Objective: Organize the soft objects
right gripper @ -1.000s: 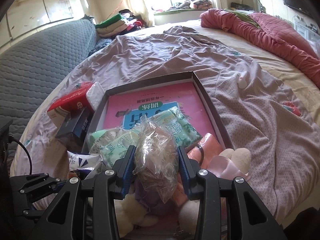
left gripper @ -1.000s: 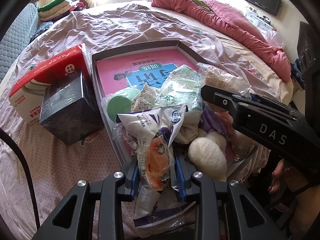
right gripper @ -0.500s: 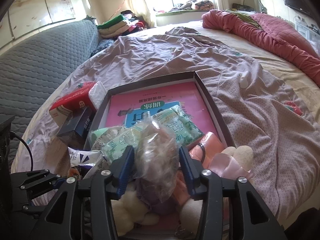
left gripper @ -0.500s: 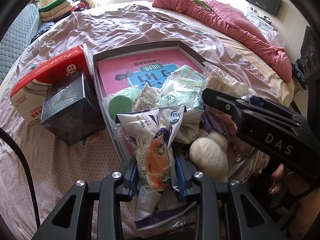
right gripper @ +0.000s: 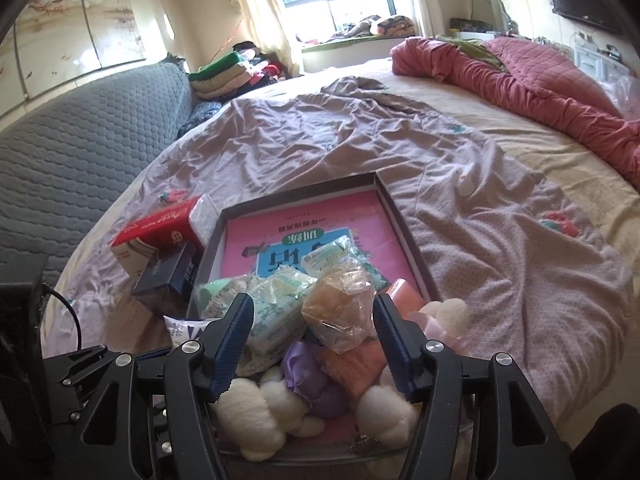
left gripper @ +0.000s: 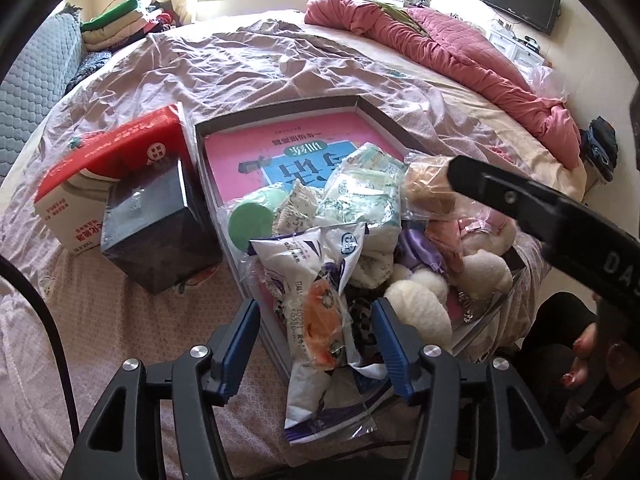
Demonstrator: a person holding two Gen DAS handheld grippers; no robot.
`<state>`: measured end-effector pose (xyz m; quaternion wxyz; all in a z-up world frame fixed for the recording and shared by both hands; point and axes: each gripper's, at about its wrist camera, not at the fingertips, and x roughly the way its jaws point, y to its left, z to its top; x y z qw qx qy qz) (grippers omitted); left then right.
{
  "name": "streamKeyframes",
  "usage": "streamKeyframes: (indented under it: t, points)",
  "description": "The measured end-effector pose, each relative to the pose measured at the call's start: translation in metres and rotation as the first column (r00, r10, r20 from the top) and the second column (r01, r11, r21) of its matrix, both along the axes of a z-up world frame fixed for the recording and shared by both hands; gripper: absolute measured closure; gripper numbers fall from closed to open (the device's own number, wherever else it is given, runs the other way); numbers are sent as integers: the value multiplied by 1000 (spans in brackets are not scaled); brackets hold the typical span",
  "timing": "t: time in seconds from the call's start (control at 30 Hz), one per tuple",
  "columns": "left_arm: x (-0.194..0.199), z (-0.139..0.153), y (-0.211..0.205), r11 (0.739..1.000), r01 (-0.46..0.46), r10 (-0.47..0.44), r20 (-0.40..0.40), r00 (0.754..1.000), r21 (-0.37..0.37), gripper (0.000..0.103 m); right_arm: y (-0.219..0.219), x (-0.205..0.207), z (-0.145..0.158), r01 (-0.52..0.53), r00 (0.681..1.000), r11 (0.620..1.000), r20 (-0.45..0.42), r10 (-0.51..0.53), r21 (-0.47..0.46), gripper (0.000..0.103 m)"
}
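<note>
A dark-rimmed tray [left gripper: 280, 111] [right gripper: 297, 191] with a pink book in its bottom lies on the bed, piled at its near end with soft things. My left gripper [left gripper: 316, 344] is opening; the white and purple plastic bag [left gripper: 320, 320] lies between its blue pads, draped over the tray's near edge, and the pads stand clear of it. My right gripper [right gripper: 314, 338] is opening too; the crinkly clear bag of brown stuff [right gripper: 340, 308] rests on the pile between its pads, untouched. White plush [right gripper: 248, 408], a purple pouch [right gripper: 308, 376] and tissue packs [right gripper: 280, 304] lie around it.
A red tissue box [left gripper: 108, 168] and a black box [left gripper: 156, 232] sit left of the tray. A red quilt [left gripper: 460, 48] is bunched at the bed's far right. The grey padded headboard [right gripper: 80, 120] and folded clothes [right gripper: 228, 72] are at the left. A person's hand [left gripper: 580, 360] holds the right gripper.
Both grippers' jaws have spread away from the bags they were squeezing. The bags stay on the pile. The right gripper has lifted slightly.
</note>
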<state>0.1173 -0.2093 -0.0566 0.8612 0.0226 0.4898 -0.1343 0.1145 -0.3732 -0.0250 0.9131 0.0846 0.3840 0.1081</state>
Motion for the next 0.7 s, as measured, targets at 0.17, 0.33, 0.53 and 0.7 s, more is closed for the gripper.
streamKeyframes:
  t: [0.17, 0.33, 0.53, 0.7]
  points:
    - [-12, 16, 10, 1000, -18, 18, 34, 999, 10, 38, 0, -13, 21, 6, 999, 1000, 41, -7, 10, 28]
    - [-24, 32, 25, 998, -60, 59, 66, 996, 24, 34, 13, -27, 39, -23, 997, 1000, 75, 23, 0, 26]
    - [-38, 51, 45, 992, -115, 111, 97, 989, 43, 21, 36, -51, 56, -71, 991, 996, 105, 77, -57, 22]
    - [-47, 62, 58, 985, -164, 158, 110, 981, 51, 20, 40, -64, 58, -77, 992, 994, 94, 84, -77, 20]
